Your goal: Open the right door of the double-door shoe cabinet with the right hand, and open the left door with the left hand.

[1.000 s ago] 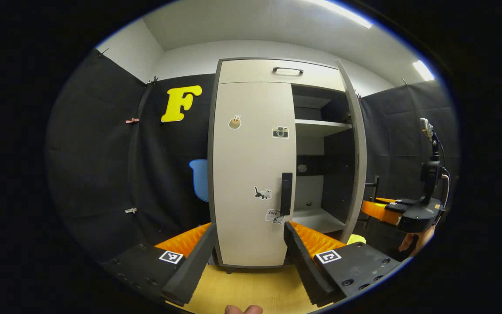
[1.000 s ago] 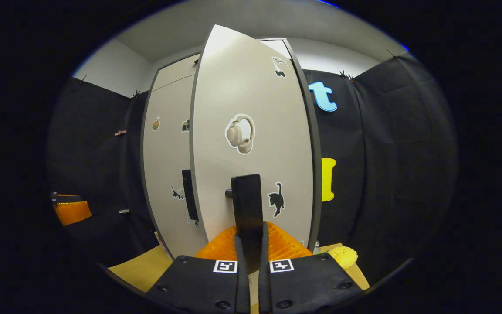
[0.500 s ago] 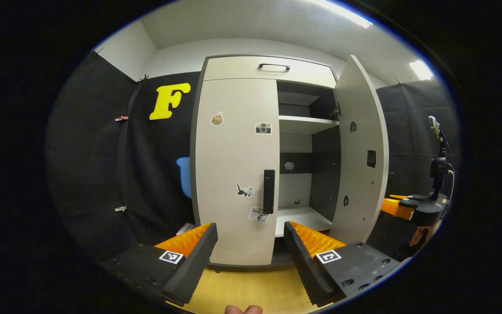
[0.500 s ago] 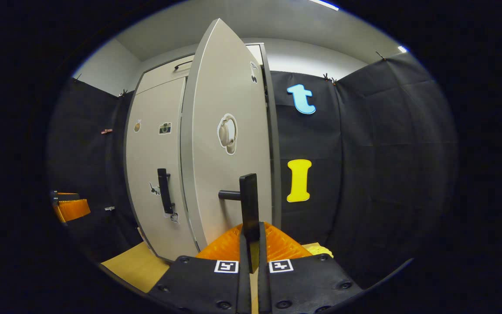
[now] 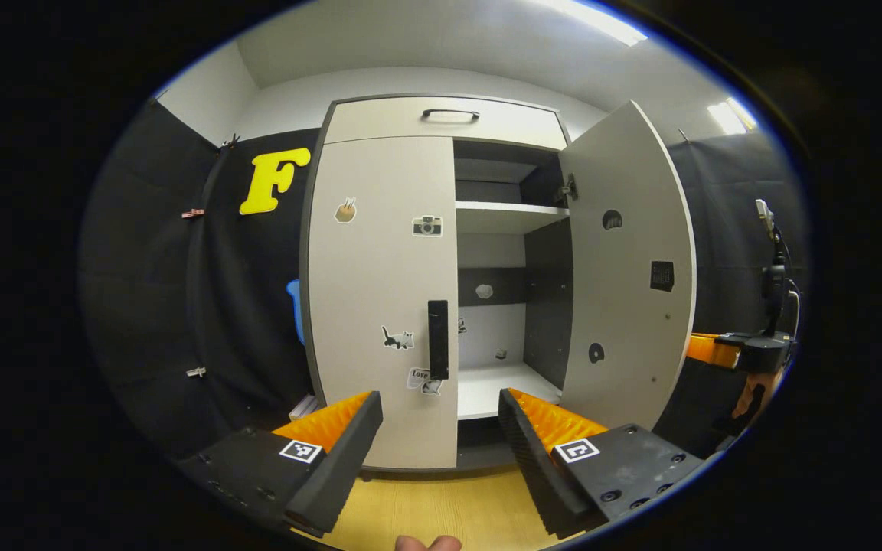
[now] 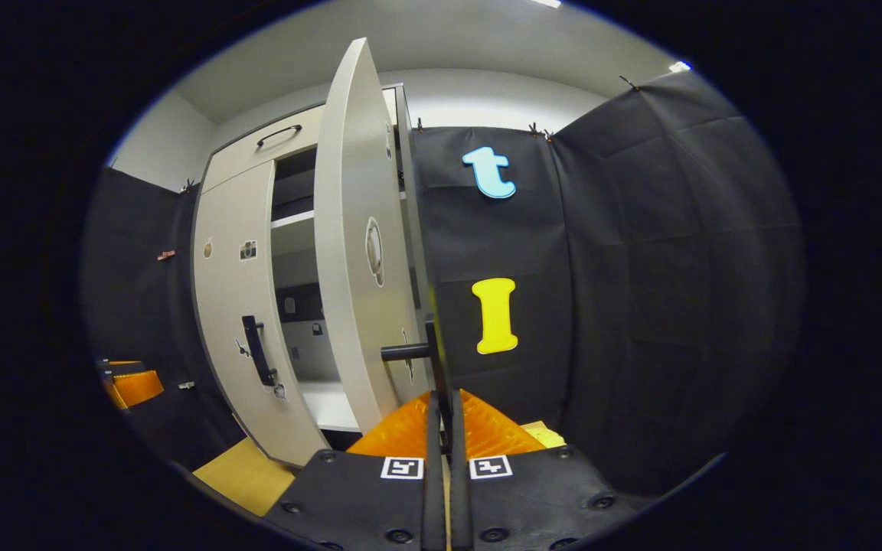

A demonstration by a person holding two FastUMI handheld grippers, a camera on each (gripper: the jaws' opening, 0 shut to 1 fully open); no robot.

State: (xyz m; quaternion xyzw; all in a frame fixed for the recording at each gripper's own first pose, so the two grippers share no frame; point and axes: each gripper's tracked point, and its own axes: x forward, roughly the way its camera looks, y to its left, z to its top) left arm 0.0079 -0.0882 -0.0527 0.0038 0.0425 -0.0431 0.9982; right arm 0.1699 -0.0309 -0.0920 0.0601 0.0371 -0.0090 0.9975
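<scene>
I am looking at the tall pale grey double-door shoe cabinet (image 5: 441, 122), which is standing on the yellow wooden worktop (image 5: 441, 505) against the black cloth wall. In the left gripper view my left gripper (image 5: 441, 428) is hovering in front of the cabinet with its jaws standing wide apart and holding nothing. The flat grey left door (image 5: 383, 298) with small stickers is sitting shut, and its black vertical bar handle (image 5: 438, 339) is lying just above the gap between my jaws, not touched by them. The flat grey right door (image 5: 628, 268) is standing wide open, showing its inner face, and the white shelves (image 5: 506, 216) inside the cabinet are showing behind it.

In the right gripper view my right gripper (image 6: 441, 413) is gripping the black bar handle of the right door (image 6: 432, 360); the jaws are closed narrow on it from both sides. I am seeing this door (image 6: 353, 252) nearly edge-on. The left door (image 6: 238, 306) is showing farther off on the left side, closed.

In the left gripper view the right gripper (image 5: 739, 350) is showing far right, beside the edge of the open door
</scene>
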